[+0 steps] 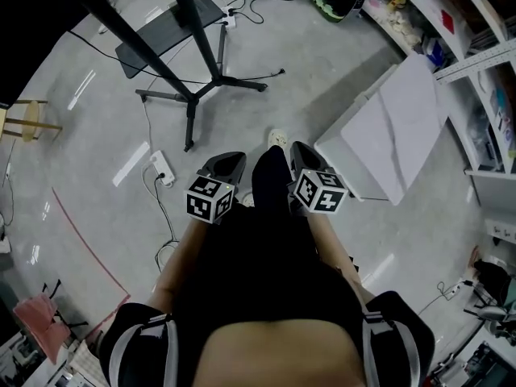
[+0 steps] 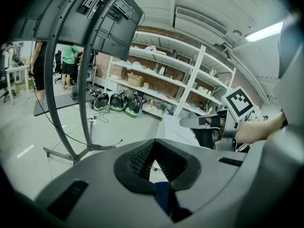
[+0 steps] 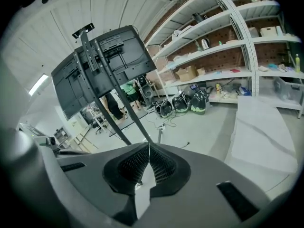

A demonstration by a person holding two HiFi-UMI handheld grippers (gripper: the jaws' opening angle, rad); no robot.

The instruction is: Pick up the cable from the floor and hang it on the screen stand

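Your left gripper [image 1: 226,162] and right gripper [image 1: 305,156]: jaws together, empty.
Several cables [image 1: 171,224] cross the floor [image 1: 266,39] near the screen stand [image 1: 192,95]; you could grab the wrong one.

My right gripper [image 3: 148,146] has its jaws pressed together, nothing between them. Ahead of the tips and rising to the left is the screen stand [image 3: 99,63], the dark screen [image 3: 128,51] showing me its back. Beyond the tips, loose cables [image 3: 167,121] lie on the floor [image 3: 209,127], with helmets [image 3: 183,103] behind them. Shelves [image 3: 223,56] stand to the right, and a white board [image 3: 261,132] lies below them.
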